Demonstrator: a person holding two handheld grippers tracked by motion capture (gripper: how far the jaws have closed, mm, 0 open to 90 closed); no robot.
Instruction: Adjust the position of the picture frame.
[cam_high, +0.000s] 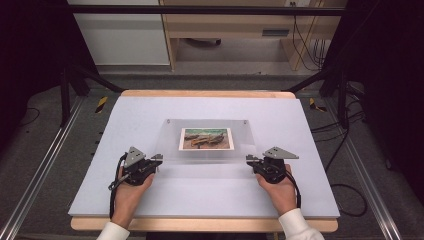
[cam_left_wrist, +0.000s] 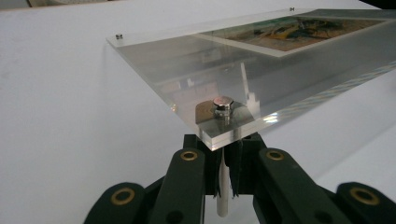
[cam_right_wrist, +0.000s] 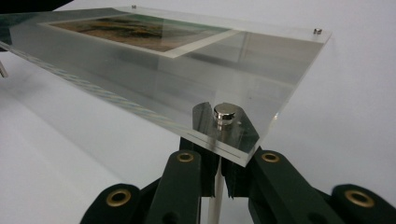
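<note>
My left gripper (cam_high: 158, 159) pinching white standoff post (cam_left_wrist: 223, 196) under near left corner of clear acrylic frame (cam_high: 170, 145); my right gripper (cam_high: 249, 159) pinching matching post (cam_right_wrist: 214, 200) under near right corner; jaws pressed tight on both; frame mid-table on white board (cam_high: 150, 200), near edge lifted, far edge low toward board; painted photo (cam_high: 207, 138) sandwiched at centre; silver cap screws (cam_left_wrist: 223, 103) top each near corner.

One clear frame (cam_high: 207, 140) with one picture (cam_high: 206, 138) inside – four small metal screws at its corners, two grippers.
</note>
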